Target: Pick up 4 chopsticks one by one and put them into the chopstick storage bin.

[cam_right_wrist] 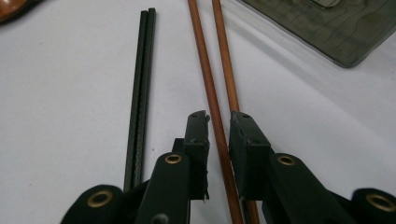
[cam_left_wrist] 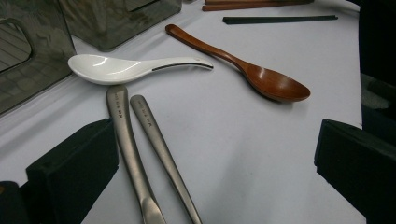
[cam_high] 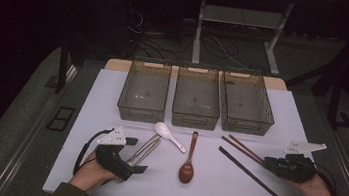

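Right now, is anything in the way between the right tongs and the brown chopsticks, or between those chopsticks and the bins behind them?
Nothing visible is. The right tongs already straddle the brown chopsticks, jaws close against them. The black chopsticks lie off to the side, apart. The white table between chopsticks and nearest bin is bare.

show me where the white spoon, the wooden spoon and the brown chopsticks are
white spoon (cam_left_wrist: 105, 69), left gripper view, on its bowl.
wooden spoon (cam_left_wrist: 275, 84), left gripper view, on its bowl.
brown chopsticks (cam_right_wrist: 209, 84), right gripper view, on the shaft of the left stick, ahead of the jaws.
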Demonstrator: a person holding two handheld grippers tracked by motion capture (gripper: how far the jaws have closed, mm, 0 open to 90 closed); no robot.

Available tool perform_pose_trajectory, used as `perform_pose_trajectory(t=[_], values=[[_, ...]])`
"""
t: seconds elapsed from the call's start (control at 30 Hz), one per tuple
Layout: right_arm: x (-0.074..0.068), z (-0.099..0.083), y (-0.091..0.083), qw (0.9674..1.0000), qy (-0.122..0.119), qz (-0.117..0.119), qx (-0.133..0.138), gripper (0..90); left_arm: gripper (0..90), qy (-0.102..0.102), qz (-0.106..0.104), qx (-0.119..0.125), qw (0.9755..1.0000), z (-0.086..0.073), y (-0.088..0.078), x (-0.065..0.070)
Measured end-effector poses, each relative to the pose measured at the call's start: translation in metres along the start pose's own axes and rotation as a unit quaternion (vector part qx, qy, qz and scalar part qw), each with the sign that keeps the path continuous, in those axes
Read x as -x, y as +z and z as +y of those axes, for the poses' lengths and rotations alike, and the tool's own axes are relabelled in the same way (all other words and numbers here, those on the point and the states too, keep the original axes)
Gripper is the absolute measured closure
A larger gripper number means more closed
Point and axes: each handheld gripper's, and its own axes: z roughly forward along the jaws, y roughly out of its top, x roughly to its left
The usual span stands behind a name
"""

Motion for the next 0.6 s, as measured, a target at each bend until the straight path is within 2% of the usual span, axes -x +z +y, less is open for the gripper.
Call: perform_pose_trajectory(t=[0.27,0.33,0.6], values=[[0.0,0.002,0.009,0.9998,-0.013,-0.004,-0.014,81.2,0.0,0.001,-0.001,0.0,1.0,0.0,0.0,0.0],[0.0,0.002,0.01,0.9996,-0.023,-0.005,-0.016,81.7,0.0,0.001,-0.002,0.0,1.0,0.0,0.0,0.0],[0.0,0.003,0.013,0.9994,-0.029,-0.006,-0.02,82.8,0.0,0.0,-0.003,0.001,1.0,0.0,0.0,0.0]])
